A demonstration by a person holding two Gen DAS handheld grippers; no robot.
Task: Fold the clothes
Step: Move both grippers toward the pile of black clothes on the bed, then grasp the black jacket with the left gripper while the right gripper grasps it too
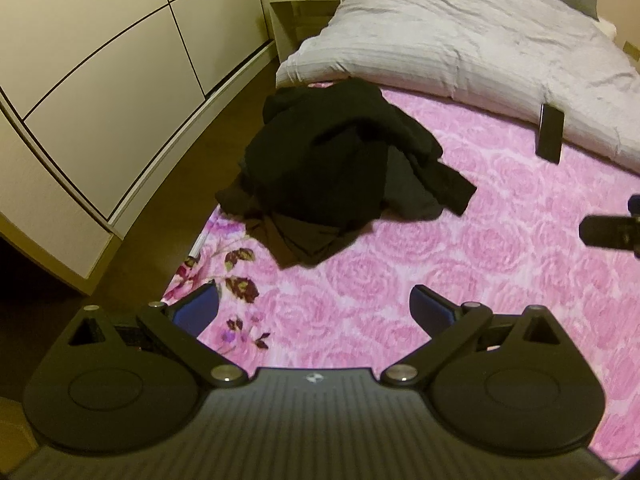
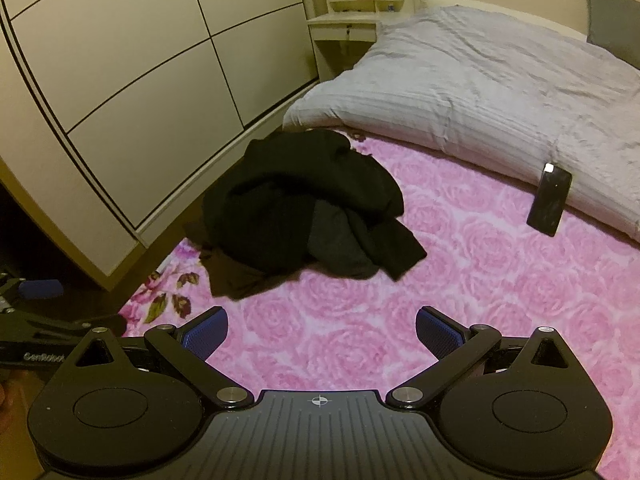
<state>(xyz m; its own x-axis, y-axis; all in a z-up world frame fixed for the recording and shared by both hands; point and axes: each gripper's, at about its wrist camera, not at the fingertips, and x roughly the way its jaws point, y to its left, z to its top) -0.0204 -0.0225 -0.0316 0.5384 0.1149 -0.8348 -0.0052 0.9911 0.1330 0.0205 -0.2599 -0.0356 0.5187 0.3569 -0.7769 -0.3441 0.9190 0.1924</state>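
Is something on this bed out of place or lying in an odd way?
Yes. A black phone leans tilted against the edge of the grey duvet, near the folding area. The dark clothes lie in a crumpled heap at the bed's edge, partly hanging over it.

— What is seen at centre frame?
— Matt black cloth garments (image 1: 332, 176), heaped on a plush pink rose-embossed blanket (image 1: 460, 264).
— And upper right?
— A crinkled grey fabric duvet (image 2: 480, 80); a glossy black phone (image 2: 549, 200) is propped against it.

Home bedroom: a bed with pink rose-patterned blanket (image 2: 480, 280) and grey duvet (image 2: 480, 80), flanked by a panelled wardrobe (image 2: 140, 80) and a dressing table (image 2: 348, 24).
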